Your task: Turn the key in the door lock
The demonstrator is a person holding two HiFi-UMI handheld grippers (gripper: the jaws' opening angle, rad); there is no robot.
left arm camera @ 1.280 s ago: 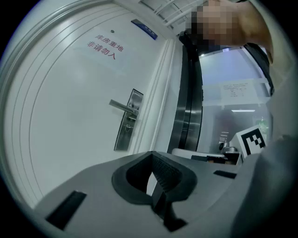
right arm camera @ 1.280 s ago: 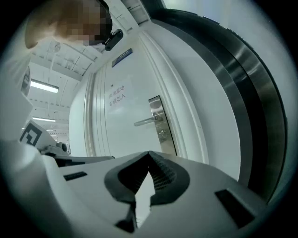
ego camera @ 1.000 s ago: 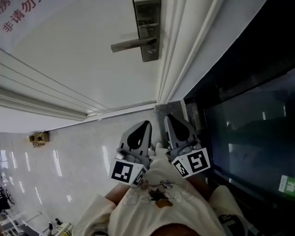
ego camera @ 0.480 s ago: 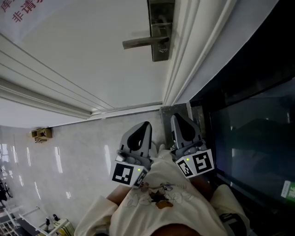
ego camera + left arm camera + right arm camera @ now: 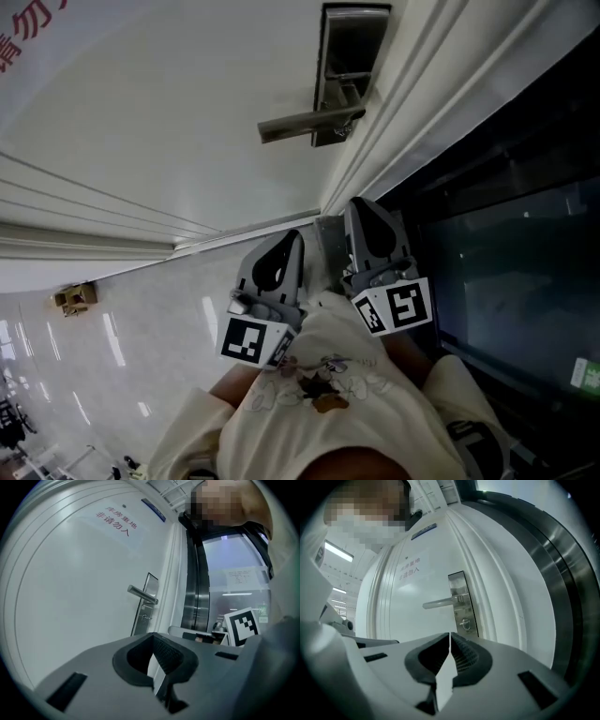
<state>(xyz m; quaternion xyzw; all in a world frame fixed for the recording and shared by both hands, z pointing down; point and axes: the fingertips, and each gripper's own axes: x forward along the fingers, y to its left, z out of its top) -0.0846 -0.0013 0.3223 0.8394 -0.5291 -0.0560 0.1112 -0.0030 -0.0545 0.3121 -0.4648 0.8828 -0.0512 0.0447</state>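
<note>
The steel lock plate (image 5: 342, 75) sits on a white door (image 5: 169, 122), with a lever handle (image 5: 309, 124) pointing left. A key (image 5: 339, 132) with a ring sticks out of the plate below the handle. It also shows in the right gripper view as the key (image 5: 465, 623) under the handle (image 5: 440, 603), and small in the left gripper view as the key (image 5: 144, 617). My left gripper (image 5: 292, 234) and right gripper (image 5: 361, 204) are side by side, well short of the door, both shut and holding nothing. The shut tips show in the left gripper (image 5: 152, 634) and right gripper (image 5: 450, 633) views.
A dark glass panel (image 5: 506, 262) in a steel frame (image 5: 197, 588) stands right of the door jamb (image 5: 394, 103). Red lettering (image 5: 117, 521) is on the door's upper part. A small brown object (image 5: 75, 298) lies on the glossy floor at the left.
Both grippers have moved forward towards the door. The lock plate and handle now appear larger and closer to the grippers in the head view.
</note>
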